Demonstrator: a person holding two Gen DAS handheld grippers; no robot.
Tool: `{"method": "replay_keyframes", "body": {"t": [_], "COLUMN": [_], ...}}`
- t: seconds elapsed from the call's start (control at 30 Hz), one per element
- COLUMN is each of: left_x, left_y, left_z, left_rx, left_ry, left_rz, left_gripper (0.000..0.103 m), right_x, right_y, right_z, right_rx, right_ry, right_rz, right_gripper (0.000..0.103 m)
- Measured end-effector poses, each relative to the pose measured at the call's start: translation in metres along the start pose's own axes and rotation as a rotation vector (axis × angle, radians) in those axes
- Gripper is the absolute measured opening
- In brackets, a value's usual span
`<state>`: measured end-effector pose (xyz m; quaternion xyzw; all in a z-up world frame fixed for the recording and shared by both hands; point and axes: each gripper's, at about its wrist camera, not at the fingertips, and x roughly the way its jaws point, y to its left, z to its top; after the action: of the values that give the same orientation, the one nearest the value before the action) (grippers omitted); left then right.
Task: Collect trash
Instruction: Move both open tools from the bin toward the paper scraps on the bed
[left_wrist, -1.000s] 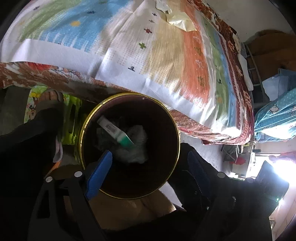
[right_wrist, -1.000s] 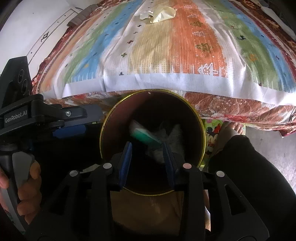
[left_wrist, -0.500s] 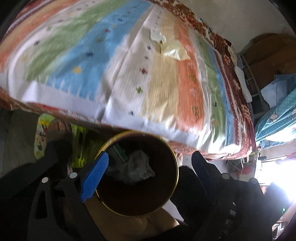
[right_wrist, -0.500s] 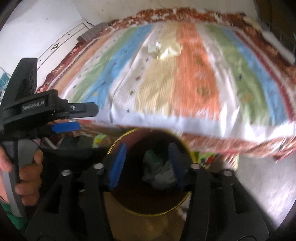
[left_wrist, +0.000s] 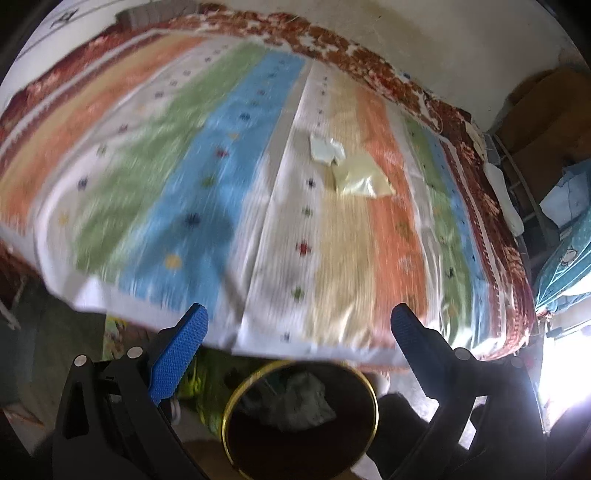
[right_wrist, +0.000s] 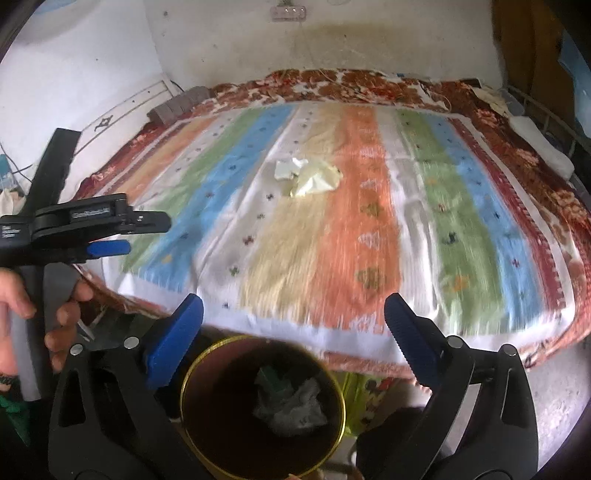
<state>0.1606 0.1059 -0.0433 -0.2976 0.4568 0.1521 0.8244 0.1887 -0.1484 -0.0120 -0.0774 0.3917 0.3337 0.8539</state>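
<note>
Both views have swung up since a second ago: the bin that filled the middle of each picture now sits low at the bottom edge, and the striped bedspread takes up most of the frame. The right hand-held gripper, narrow a second ago, now stands wide with nothing between its blue pads. The left hand-held gripper is wide too and holds nothing.

Much is hard to read. The bedspread is smeared by motion blur, worst along its near edge. The bin's lower rim is cut off by the frame in both views, and its dark inside shows only a crumpled grey-white wad with a green scrap beside it. The far right of the left view is washed out by glare.

The remaining trash lies on the bed, well apart from both tools: a small white crumpled paper touching a pale yellow wrapper, on the cream stripe near the orange one.
</note>
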Motion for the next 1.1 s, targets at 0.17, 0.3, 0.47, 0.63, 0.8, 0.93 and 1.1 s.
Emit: {"method": "replay_keyframes", "body": {"t": [0.17,0.3,0.47,0.63,0.8,0.93,1.1], "left_x": [0.012,0.023,0.036,0.051,0.070,0.085,0.107], "left_y": [-0.004,-0.005,-0.008,-0.008,-0.005,-0.009,-0.013], "left_z": [0.026,0.040,0.056,0.074,0.090,0.096,0.108], "left_rx": [0.021,0.028,0.050,0.057,0.041,0.061,0.055], "left_ry": [-0.016,-0.026,-0.035,-0.050,-0.060,-0.069,-0.054], "left_rz": [-0.025,-0.029,-0.030,-0.053,-0.087,-0.098,-0.093], "left_gripper": [0.097,0.097,0.097,0.097,0.097,0.097,0.097], "right_x": [0.011,0.026,0.043,0.061,0.079,0.097,0.123], "right_y": [-0.002,-0.004,-0.004,-0.014,-0.025,-0.032,-0.041], "right_z": [0.021,0.033,0.045,0.055,0.063,0.069,0.075], "right_rx": [-0.052,-0.071,-0.086,-0.040,0.011,0.056,0.070], "right_ry": [-0.046,-0.056,-0.070,-0.056,-0.058,-0.047,-0.040], "right_rz": [-0.055,-0.067,-0.056,-0.020,0.003,0.018,0.017], "right_gripper": [0.094,0.094,0.094,0.094,0.094,0.094,0.094]}}
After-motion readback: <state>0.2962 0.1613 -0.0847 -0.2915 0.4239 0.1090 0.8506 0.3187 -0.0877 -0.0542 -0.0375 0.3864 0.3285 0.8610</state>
